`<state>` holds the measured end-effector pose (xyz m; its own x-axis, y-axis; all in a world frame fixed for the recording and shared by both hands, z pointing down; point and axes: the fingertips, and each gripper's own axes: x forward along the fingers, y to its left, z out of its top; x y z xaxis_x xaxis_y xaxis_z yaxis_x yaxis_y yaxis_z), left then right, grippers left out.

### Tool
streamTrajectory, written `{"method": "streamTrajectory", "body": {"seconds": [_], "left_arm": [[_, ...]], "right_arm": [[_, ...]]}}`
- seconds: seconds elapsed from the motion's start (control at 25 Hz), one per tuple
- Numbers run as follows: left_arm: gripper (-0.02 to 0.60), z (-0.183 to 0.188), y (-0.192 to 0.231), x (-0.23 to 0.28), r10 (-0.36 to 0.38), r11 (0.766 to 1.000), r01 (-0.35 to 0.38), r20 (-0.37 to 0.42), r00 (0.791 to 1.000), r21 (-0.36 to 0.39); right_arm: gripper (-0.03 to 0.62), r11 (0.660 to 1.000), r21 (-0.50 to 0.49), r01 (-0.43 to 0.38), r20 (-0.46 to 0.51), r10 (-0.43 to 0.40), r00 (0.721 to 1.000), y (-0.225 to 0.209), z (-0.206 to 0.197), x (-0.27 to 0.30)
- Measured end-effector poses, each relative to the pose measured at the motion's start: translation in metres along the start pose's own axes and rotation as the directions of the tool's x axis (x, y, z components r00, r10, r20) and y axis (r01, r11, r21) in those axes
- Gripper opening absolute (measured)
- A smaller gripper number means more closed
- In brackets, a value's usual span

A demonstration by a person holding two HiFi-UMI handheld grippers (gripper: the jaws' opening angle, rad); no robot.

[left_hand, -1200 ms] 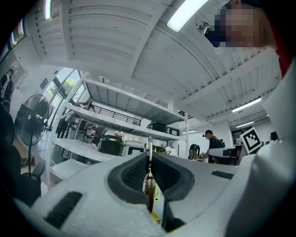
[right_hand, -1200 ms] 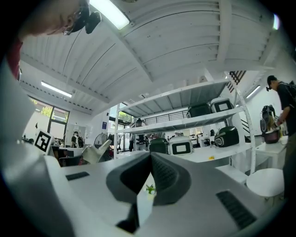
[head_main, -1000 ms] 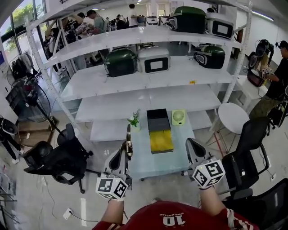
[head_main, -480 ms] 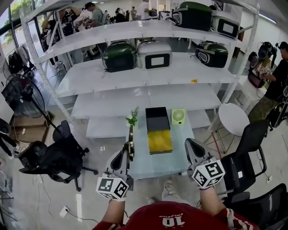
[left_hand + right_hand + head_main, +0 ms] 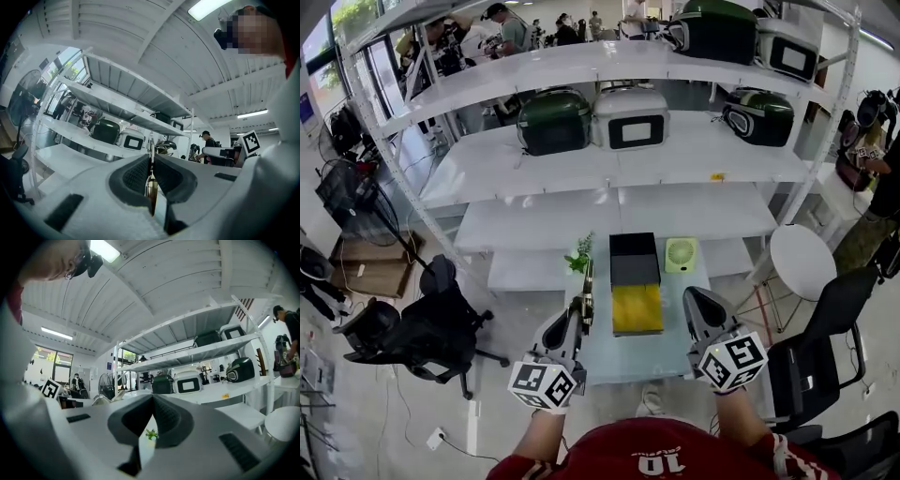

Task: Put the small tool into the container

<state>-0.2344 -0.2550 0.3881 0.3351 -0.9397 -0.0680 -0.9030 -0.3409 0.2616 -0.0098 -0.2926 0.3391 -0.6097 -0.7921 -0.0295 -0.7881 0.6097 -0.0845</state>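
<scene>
A small pale glass-topped table (image 5: 628, 361) stands before a tall white shelving rack (image 5: 534, 220), with black office chairs (image 5: 422, 328) on either side. On the table, an open black box-shaped container (image 5: 635, 258) touches a flat yellow block (image 5: 637, 309). A small green plant (image 5: 580, 255) is to their left. The left gripper (image 5: 578, 314) pinches a slim brown-handled metal tool (image 5: 589, 281) over the table's left edge, beside the container. The right gripper (image 5: 696, 302) has its jaws pressed together, empty.

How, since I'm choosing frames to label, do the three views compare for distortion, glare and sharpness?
Head view: evenly lit, sharp, shelves bowed. Left gripper view: heavy fisheye, dark corners, near fingers soft. Right gripper view: same fisheye, ceiling light blown out at top.
</scene>
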Motion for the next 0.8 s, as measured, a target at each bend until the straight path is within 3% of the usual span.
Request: {"method": "streamTrajectory", "body": {"seconds": [0.4,0.8], "left_arm": [[0.026,-0.062,-0.007,0.084,-0.036,0.999,0.032,-0.113,0.993,-0.036],[0.026,-0.158,-0.001,0.135,-0.034,0.996,0.008,-0.279,0.96,-0.094]], "right_arm": [[0.006,1.0,0.005,-0.017,-0.05,0.017,0.999,-0.062,-0.036,0.03],[0.006,0.998,0.07,-0.001,-0.15,0.012,0.989,-0.107,-0.101,0.041]]}}
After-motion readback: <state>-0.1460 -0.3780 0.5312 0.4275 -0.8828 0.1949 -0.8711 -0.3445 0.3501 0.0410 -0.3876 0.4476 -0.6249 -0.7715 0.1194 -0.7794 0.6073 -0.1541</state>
